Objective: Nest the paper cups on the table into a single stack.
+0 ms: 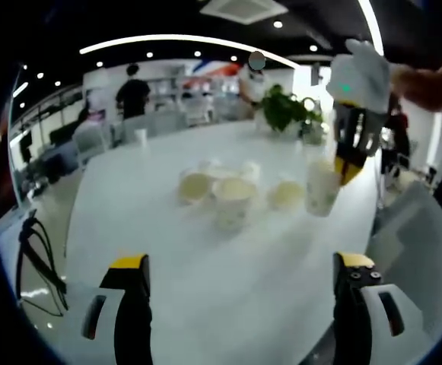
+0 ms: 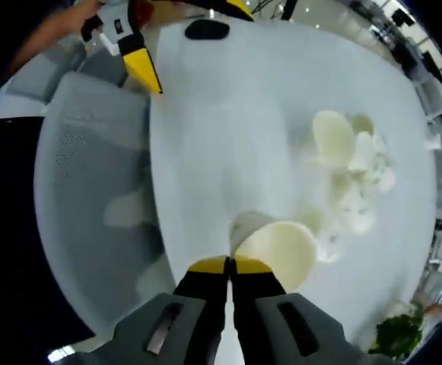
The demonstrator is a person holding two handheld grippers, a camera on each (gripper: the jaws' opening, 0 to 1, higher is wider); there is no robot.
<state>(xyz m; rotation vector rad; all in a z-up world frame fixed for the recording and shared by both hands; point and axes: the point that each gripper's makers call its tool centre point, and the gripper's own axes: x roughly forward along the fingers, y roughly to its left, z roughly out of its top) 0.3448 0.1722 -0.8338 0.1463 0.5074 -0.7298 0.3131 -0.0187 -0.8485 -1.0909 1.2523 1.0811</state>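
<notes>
Several cream paper cups [image 1: 232,199] stand in a loose cluster at the middle of the white table [image 1: 205,296]. My left gripper [image 1: 241,270] is open wide at the table's near edge, holding nothing, well short of the cluster. My right gripper [image 1: 348,169] comes in from the upper right, shut on the rim of one paper cup [image 1: 322,186] that hangs just right of the cluster. In the right gripper view, the right gripper [image 2: 228,265] pinches the held cup [image 2: 278,247] by its rim, with the cluster [image 2: 350,152] farther ahead. The left gripper [image 2: 186,42] shows at the top left.
A green plant [image 1: 285,110] stands at the far side of the table. A grey chair [image 2: 91,175] sits against the table's edge. A small black object [image 2: 205,29] lies on the table near the left gripper. A person [image 1: 133,95] stands in the background.
</notes>
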